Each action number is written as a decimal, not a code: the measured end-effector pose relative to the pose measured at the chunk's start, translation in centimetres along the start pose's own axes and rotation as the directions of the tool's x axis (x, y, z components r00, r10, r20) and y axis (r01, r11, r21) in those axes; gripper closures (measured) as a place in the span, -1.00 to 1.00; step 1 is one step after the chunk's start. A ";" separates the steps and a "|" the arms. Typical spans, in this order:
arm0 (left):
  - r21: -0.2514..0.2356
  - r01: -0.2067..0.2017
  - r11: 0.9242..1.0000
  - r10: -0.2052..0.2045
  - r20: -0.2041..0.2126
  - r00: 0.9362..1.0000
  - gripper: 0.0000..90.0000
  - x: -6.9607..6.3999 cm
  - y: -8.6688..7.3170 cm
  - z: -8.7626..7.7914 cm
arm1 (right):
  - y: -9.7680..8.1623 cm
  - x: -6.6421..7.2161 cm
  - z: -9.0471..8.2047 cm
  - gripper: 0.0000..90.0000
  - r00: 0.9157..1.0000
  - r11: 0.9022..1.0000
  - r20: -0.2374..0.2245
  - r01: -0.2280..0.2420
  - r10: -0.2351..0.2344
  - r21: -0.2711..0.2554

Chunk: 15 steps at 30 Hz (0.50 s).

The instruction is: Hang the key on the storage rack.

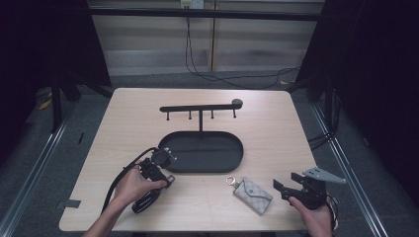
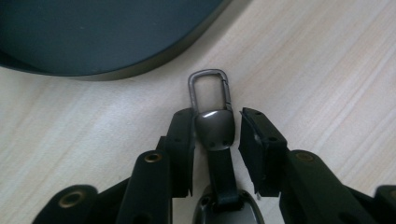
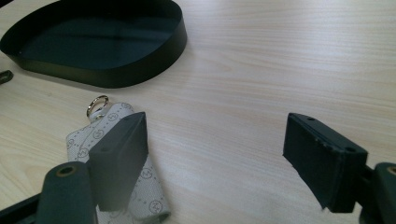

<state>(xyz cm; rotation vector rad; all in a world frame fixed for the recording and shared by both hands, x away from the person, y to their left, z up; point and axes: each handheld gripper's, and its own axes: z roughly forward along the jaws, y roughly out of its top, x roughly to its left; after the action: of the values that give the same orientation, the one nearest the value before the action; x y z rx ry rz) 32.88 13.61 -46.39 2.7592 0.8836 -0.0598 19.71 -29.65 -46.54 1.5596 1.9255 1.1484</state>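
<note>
A metal carabiner clip [image 2: 210, 93] on a dark strap lies on the table just in front of the black oval tray [image 1: 238, 153]. My left gripper [image 2: 217, 128] straddles the clip's cap: one jaw touches it and a thin gap shows at the other. In the high view the left gripper [image 1: 164, 161] sits at the tray's front left edge. A grey patterned key pouch [image 1: 253, 194] with a gold ring [image 3: 97, 105] lies at the front of the table. My right gripper [image 1: 286, 181] stands wide open just right of it, one jaw over the pouch [image 3: 78, 142].
A black hook rack [image 1: 200, 107] rises on a post from the tray's far side. The tray's rim [image 3: 116, 77] is low. Bare tabletop [image 1: 267, 123] stretches to the right and behind. Cables lie on the floor beyond the table.
</note>
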 end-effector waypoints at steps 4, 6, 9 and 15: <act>0.012 -0.003 1.000 0.003 -0.006 1.000 0.52 -0.1 0.3 0.2 | 0.0 0.0 0.0 -0.51 1.000 1.000 -0.003 0.002 -0.002 -0.001; 0.023 -0.011 1.000 0.011 -0.015 1.000 0.51 -0.3 0.5 0.3 | 0.0 0.0 0.0 -0.51 1.000 1.000 0.000 0.005 -0.005 -0.006; 0.034 -0.016 0.999 0.017 -0.027 0.999 0.51 -0.5 0.6 0.3 | 0.0 0.0 0.0 -0.51 1.000 1.000 0.000 0.004 -0.004 -0.004; 0.088 -0.050 0.995 0.057 -0.070 0.996 0.49 -1.2 1.3 0.5 | 0.0 0.1 0.0 -0.51 1.000 1.000 -0.003 0.008 -0.008 -0.001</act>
<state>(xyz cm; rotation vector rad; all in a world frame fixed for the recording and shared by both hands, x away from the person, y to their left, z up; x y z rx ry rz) 32.73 11.79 -46.44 2.8804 0.8434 0.0127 19.71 -29.59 -46.52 1.5493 1.9308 1.1485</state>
